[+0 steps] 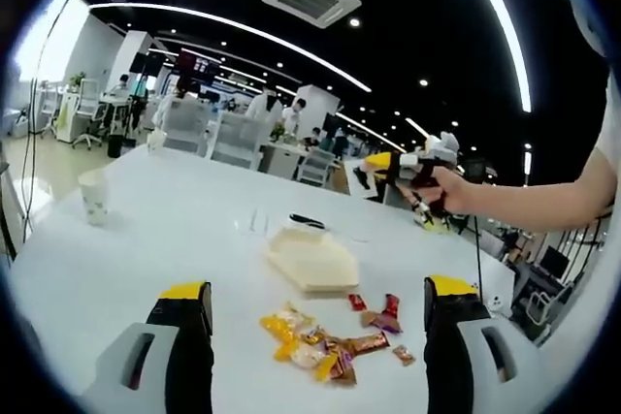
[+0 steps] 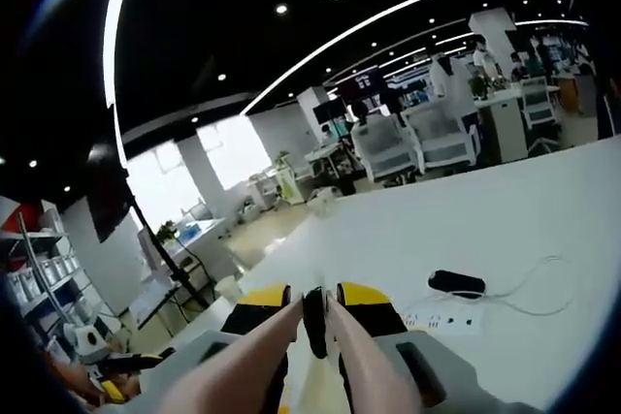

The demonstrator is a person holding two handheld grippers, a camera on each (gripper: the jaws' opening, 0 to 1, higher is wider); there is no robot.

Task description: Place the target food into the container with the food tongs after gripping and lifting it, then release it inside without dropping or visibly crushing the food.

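A heap of wrapped candies (image 1: pixel 325 339) lies on the white table (image 1: pixel 165 239), low between my left gripper's (image 1: pixel 317 290) two wide-open, yellow-tipped jaws. Just beyond the candies sits a shallow cream container (image 1: pixel 310 259). My right gripper (image 1: pixel 419 170), carried by a person's hand, hovers above the table's far right side. In the right gripper view, my right gripper (image 2: pixel 312 296) is shut on the food tongs (image 2: pixel 315 322), whose two pinkish arms run back toward the camera. That view looks across the table, away from the candies.
A paper cup (image 1: pixel 94 196) stands at the table's left. A black object (image 1: pixel 306 221) lies just behind the container. A power strip (image 2: pixel 441 319) and a black device (image 2: pixel 456 283) with a cable rest on the table. Office chairs (image 1: pixel 209 133) line the far edge.
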